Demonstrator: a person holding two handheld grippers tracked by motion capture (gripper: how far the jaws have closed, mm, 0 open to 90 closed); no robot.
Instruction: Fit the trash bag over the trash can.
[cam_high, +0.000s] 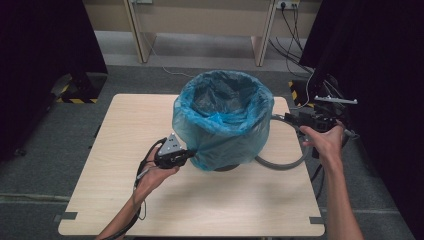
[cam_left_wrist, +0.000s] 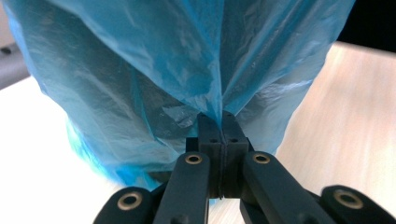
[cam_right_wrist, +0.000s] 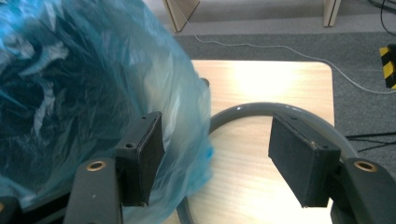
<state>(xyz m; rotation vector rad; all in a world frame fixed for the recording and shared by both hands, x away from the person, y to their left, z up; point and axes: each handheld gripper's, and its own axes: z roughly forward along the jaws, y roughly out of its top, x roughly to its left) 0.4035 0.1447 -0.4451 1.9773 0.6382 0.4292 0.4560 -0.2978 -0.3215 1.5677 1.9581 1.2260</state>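
Observation:
A round bin lined with a blue plastic bag stands in the middle of the wooden table. My left gripper is at the bag's lower left side. In the left gripper view it is shut on a pinched fold of the blue bag, which fans out above the jaws. My right gripper is at the bin's right side, held above a grey ring that lies on the table. It is open: the bag bulges by one pad and the grey ring curves behind the other.
The table's right edge is close under my right forearm. Beyond the table are grey carpet, a wooden desk's legs, cables and yellow-black striped bases. Black curtains hang on both sides.

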